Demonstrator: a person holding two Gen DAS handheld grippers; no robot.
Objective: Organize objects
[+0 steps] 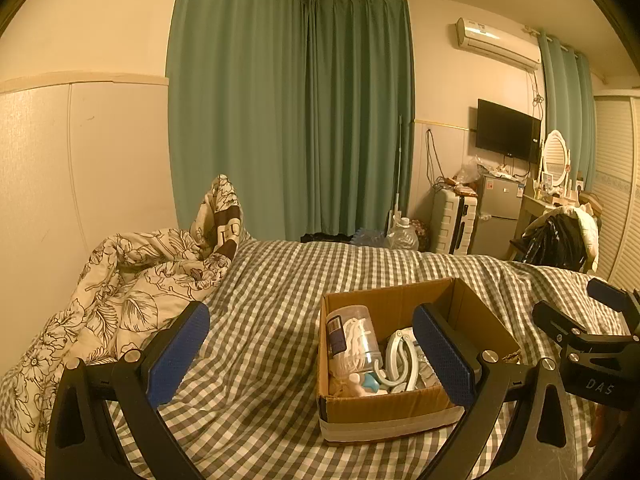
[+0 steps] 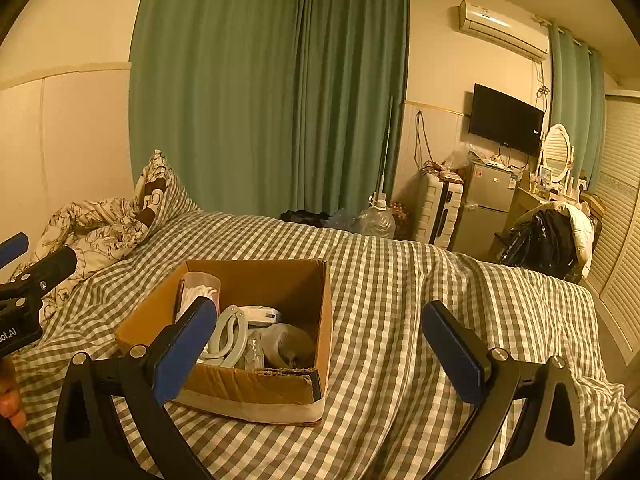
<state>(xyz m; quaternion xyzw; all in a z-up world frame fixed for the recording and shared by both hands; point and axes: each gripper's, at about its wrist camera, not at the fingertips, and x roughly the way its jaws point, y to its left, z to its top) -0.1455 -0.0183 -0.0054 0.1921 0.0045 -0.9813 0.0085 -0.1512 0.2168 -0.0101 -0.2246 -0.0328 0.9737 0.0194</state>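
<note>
Sitting on a bed covered by a gray-and-white checked sheet point(image 1: 280, 280), an open cardboard box point(image 1: 384, 404) holds the clutter to be sorted. Inside it, at the box's left, lies a clear plastic jar point(image 1: 352, 336) with a barcode label and white contents; beside that lies a pale blue-gray folding hanger-like piece point(image 1: 400, 356), and small white and teal items point(image 1: 366, 384) rest at the front. From the right wrist view, a gray rounded object point(image 2: 290, 344) fills the box's near right corner and a white packet point(image 2: 262, 314) lies behind the hanger.

The left gripper point(image 1: 312, 352) hangs low over the sheet with its blue-padded fingers spread wide and nothing between them; its right finger overlaps the box's right side in view. The right gripper point(image 2: 320, 356) is likewise spread wide and empty, its left finger in front of the box's left half.

A floral quilt point(image 1: 120, 292) is bunched at the bed's left. Beyond the bed hang green curtains point(image 1: 288, 120), with a wall-mounted television point(image 1: 506, 130) and an air conditioner point(image 1: 496, 42).
</note>
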